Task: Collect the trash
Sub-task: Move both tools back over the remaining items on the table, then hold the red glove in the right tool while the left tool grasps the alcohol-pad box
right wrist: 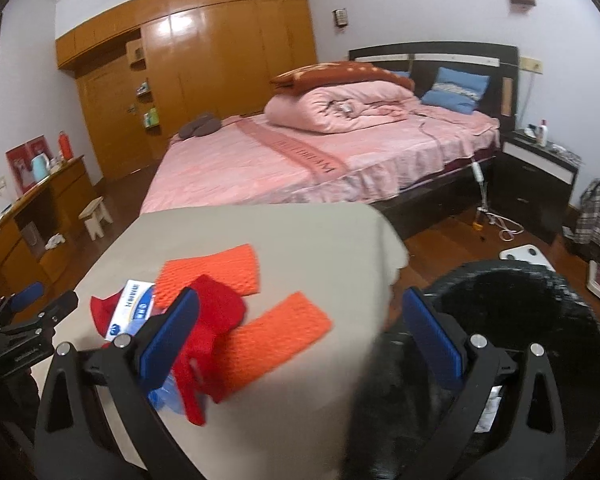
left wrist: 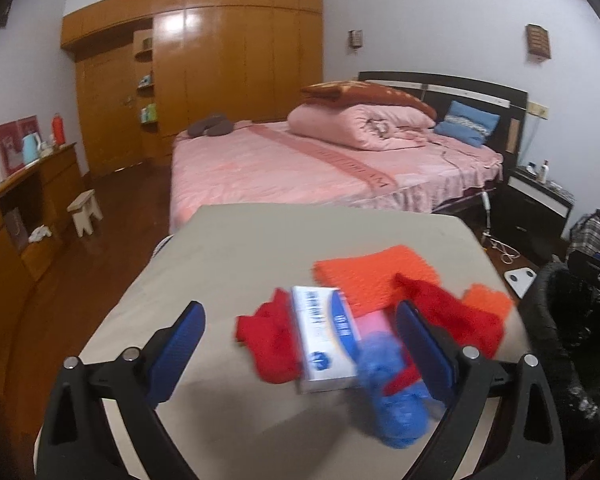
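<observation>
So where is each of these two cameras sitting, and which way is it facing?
Left wrist: rides on the left tongs, looking forward and down over the table at a white box, red cloth and blue bag; both open fingers show.
Right wrist: rides on the right tongs, facing the table's right edge and the black bin; its open fingers show, and the left tongs at the far left.
Shared: table, orange cloths, box, bin, bed, wardrobe.
</observation>
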